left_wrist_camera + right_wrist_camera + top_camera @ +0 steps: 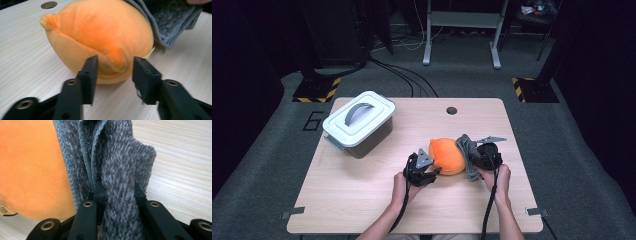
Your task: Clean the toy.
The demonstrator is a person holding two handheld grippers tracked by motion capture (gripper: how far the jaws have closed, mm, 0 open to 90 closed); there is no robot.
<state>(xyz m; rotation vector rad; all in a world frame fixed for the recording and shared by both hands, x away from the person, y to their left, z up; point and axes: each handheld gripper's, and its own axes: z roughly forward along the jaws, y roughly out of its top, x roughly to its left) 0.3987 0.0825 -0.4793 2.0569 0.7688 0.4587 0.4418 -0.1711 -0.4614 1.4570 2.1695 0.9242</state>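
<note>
The orange plush toy (447,155) lies near the middle of the tabletop (362,195), a rounded soft thing with a seam ridge running across its near side and a small paper tag showing under it in my right gripper view. A grey fluffy towel (468,156) leans against its right flank, touching it, bunched into upright folds.

My left tongs (115,72) sit low at the toy's near edge. Their jaws stand apart, one on each side of the seam ridge, and I see a sliver of gap between the pads and the plush — the toy is between them but not squeezed. My left hand (401,186) rests on the tabletop behind them.

My right tongs (117,192) are clamped on the towel: a thick fold of the grey pile fills the space between the two jaws and bulges out above them. My right hand (498,179) holds them just beside the toy's right side.

Well apart, toward the far left corner of the tabletop, stands a storage box (364,140) with a white lid (359,117) and a grey handle lying flat on top. The lid is on, so I cannot tell what is inside. A round cable hole (451,110) sits at the far edge — between box and toy, farther back.
</note>
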